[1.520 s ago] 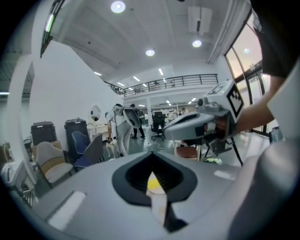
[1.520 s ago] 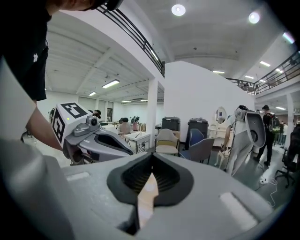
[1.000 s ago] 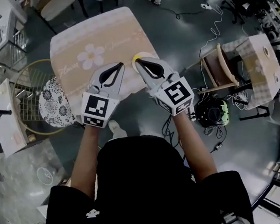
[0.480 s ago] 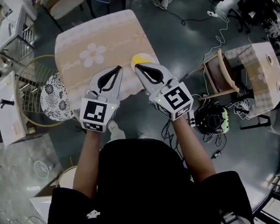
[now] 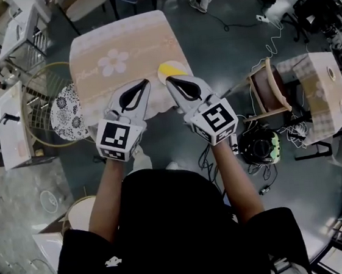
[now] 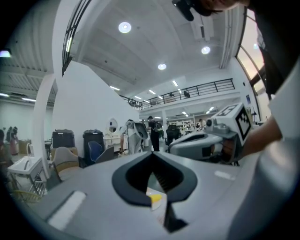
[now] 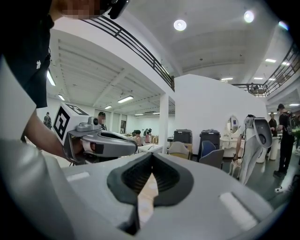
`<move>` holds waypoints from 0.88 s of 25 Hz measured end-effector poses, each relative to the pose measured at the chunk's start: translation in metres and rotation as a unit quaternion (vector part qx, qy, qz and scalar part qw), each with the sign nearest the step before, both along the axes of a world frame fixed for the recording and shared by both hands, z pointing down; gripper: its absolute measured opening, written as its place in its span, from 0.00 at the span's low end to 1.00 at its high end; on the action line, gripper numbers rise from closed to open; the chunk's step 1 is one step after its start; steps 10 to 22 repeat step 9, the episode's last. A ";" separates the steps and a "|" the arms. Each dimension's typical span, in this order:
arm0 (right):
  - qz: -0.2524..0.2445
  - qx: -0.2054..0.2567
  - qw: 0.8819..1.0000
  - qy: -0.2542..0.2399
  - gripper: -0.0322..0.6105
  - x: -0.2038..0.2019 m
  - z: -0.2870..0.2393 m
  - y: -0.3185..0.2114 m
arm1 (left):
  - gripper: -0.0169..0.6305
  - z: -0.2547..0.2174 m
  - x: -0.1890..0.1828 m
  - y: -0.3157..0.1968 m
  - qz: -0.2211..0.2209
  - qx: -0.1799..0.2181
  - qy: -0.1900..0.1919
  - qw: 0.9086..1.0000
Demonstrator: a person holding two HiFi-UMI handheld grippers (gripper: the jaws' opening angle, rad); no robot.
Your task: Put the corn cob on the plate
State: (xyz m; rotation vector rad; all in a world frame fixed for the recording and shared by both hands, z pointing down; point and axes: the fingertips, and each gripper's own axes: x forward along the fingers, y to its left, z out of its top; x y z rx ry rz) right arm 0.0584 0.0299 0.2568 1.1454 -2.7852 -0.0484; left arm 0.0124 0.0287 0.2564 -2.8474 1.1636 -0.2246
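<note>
**Both grippers shut and empty, near edge of table**

Left gripper (image 5: 145,82), right gripper (image 5: 168,79): jaws together, nothing held, side by side. Just beyond the right tip: yellow round item (image 5: 172,70) on the near right corner of the beige flower-print tablecloth (image 5: 112,48). Corn cob or plate, cannot tell. Advised: identify the cob, then open the jaws before lowering.

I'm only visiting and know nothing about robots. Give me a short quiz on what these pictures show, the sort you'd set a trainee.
1. True or false: the left gripper and the right gripper both have their jaws closed with nothing held.
2. What decorates the beige tablecloth? A) stripes B) a white flower C) checks
3. Fill in: in the head view, the yellow item on the tablecloth shows just past the tip of the ___ gripper.

Key: 1 true; 2 B; 3 right.
</note>
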 end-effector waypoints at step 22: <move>0.004 0.001 1.000 -0.005 0.05 0.026 -0.001 0.028 | 0.03 0.004 0.019 0.033 0.007 0.000 -0.007 1.000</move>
